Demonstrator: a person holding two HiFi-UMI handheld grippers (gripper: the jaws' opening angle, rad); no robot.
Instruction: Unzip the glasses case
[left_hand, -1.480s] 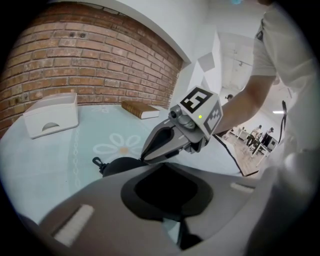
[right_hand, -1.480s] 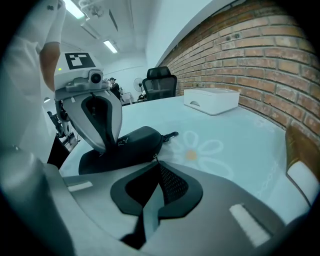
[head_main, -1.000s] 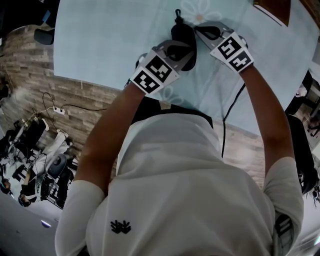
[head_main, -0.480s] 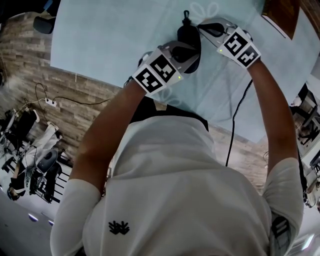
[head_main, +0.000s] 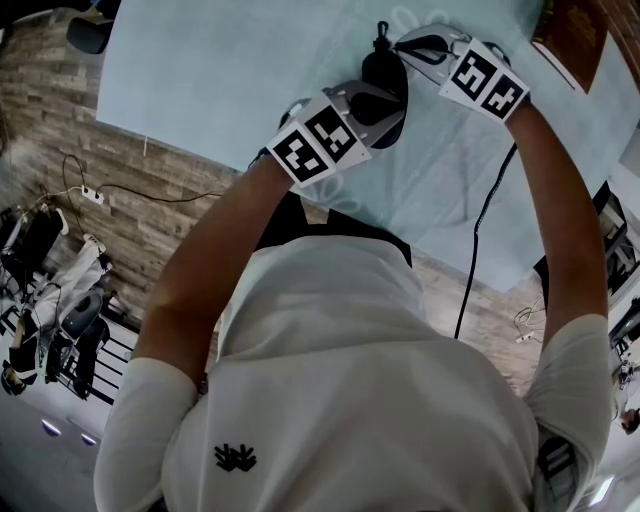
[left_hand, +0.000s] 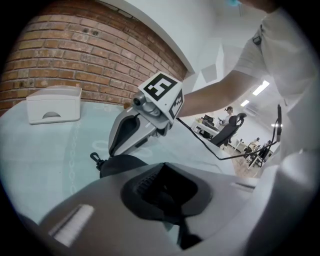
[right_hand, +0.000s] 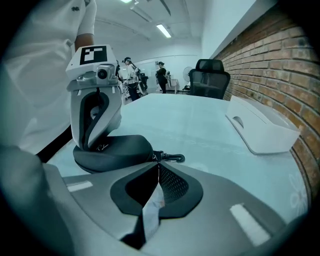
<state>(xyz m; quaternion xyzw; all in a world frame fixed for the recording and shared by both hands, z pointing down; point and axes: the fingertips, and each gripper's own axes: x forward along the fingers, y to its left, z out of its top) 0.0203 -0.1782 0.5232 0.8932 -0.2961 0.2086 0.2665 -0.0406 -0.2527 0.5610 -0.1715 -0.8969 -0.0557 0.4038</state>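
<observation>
Right claw (right_hand: 158, 165): jaws pressed together at the case's end, apparently pinching the zipper pull (right_hand: 155, 157).
Left claw (left_hand: 162, 172): closed on the far end of the case, pinning it down.
Glasses case (right_hand: 112, 147): black, looks closed, flat on the table (right_hand: 200, 120) between both claws.
Clip (right_hand: 172, 158): snap hook jutting out just beside the pull, so an easy mis-grab.
Method (judged): left claw holds firm while the right claw draws the pull low along the seam, following the curve rather than lifting.

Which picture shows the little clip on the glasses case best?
The right gripper view: the clip is close and sharp against the pale table, sticking out from the glasses case. The left gripper view shows the clip smaller, beside the case; the head view shows the clip as only a tiny dark speck.
</observation>
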